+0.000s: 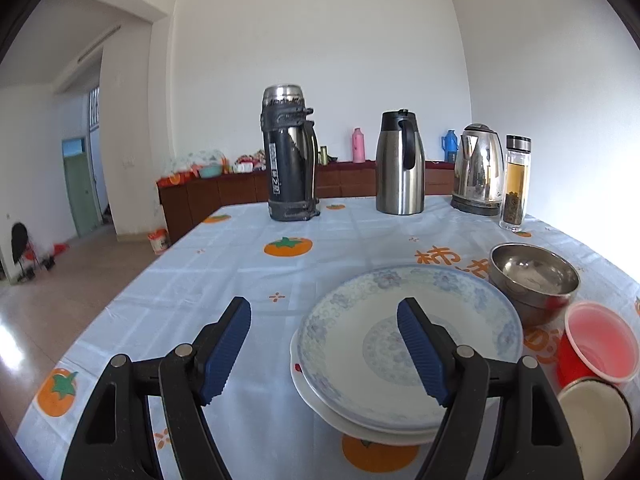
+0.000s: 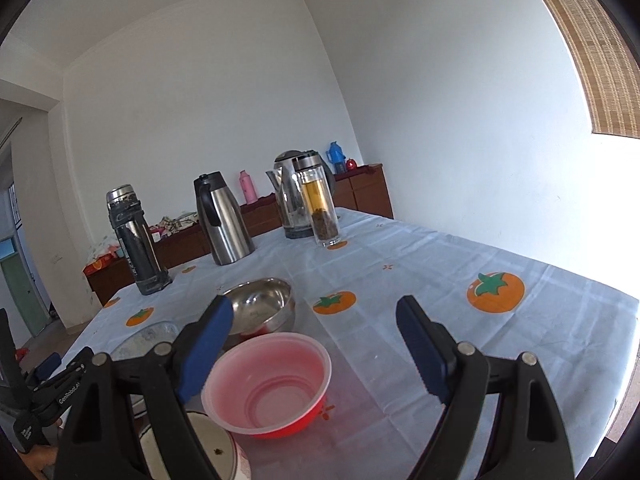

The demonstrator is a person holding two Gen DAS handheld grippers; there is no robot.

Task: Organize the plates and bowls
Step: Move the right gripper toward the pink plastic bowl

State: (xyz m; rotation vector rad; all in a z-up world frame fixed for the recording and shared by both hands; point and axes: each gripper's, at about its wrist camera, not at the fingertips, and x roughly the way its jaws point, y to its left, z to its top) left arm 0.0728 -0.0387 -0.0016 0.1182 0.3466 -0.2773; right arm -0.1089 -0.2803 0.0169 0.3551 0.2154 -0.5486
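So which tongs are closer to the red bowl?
Right. The right tongs hang open directly over the red bowl; the left tongs are open over the stacked plates, with the bowl off to their right.

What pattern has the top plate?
Blue floral on white, on the top plate; left wrist view shows it best.

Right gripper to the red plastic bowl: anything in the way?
Nothing visible. The right gripper is open, and the red plastic bowl sits just ahead, toward its left finger, with no object between. The steel bowl lies behind it, and a white bowl sits nearer the camera on the left, beside it.
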